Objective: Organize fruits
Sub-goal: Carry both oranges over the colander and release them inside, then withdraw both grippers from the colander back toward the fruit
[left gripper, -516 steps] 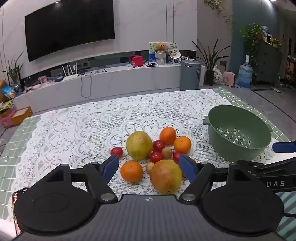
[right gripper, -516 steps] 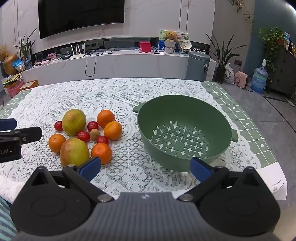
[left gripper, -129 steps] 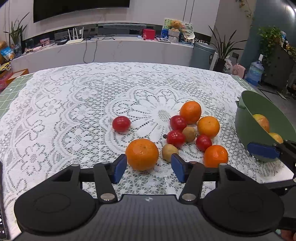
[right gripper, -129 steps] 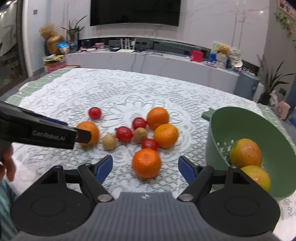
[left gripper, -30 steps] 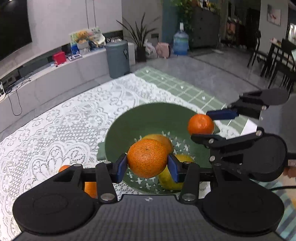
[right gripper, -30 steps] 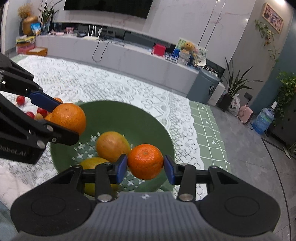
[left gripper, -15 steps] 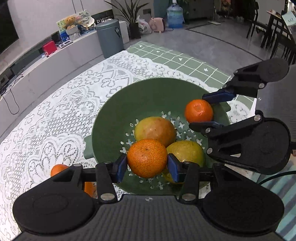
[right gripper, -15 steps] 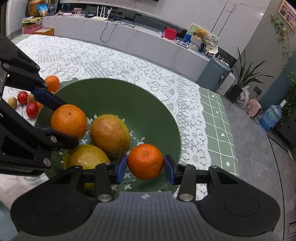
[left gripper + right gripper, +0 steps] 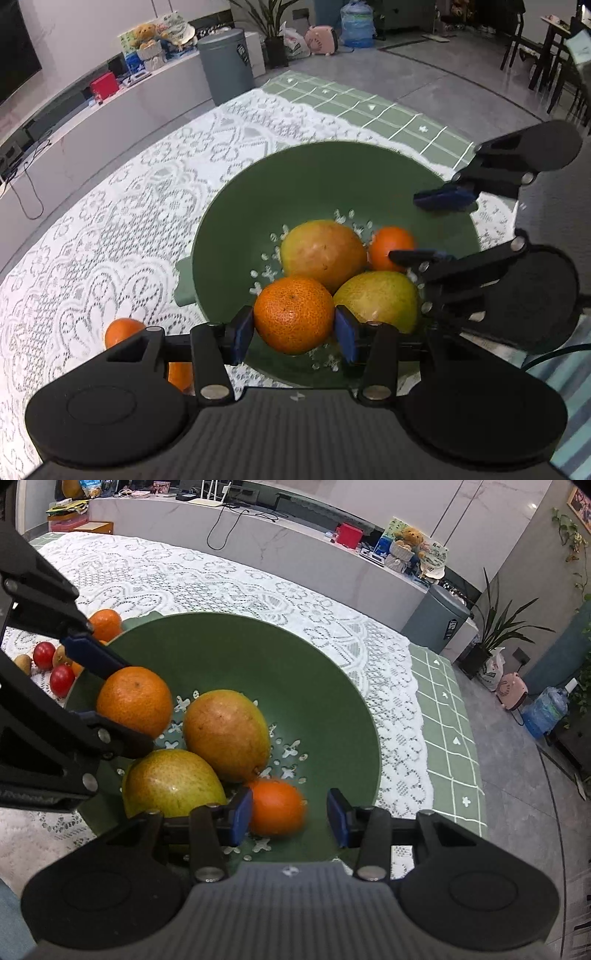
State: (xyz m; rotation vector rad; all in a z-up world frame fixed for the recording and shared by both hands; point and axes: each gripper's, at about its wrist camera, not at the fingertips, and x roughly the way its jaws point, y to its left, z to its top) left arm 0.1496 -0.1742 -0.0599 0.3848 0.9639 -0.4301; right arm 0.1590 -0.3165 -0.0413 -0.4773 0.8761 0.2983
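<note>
A: Did the right gripper (image 9: 290, 818) let go?
B: Yes, its jaws now gape; the small orange (image 9: 276, 806) lies in the green colander (image 9: 332, 701), one more sorted.
A: And the left gripper (image 9: 294, 330)?
B: Clamped on its orange (image 9: 293, 314) above the near rim.

Left gripper (image 9: 294, 329) is pinched tight, both pads bearing on its load. Right gripper (image 9: 290, 816) hangs with jaws spread wide, nothing between the pads pressing either side.

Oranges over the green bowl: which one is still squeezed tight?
The big orange in the left gripper; its jaws press both sides. The small orange lies free in the colander, between the right gripper's open jaws.
</note>
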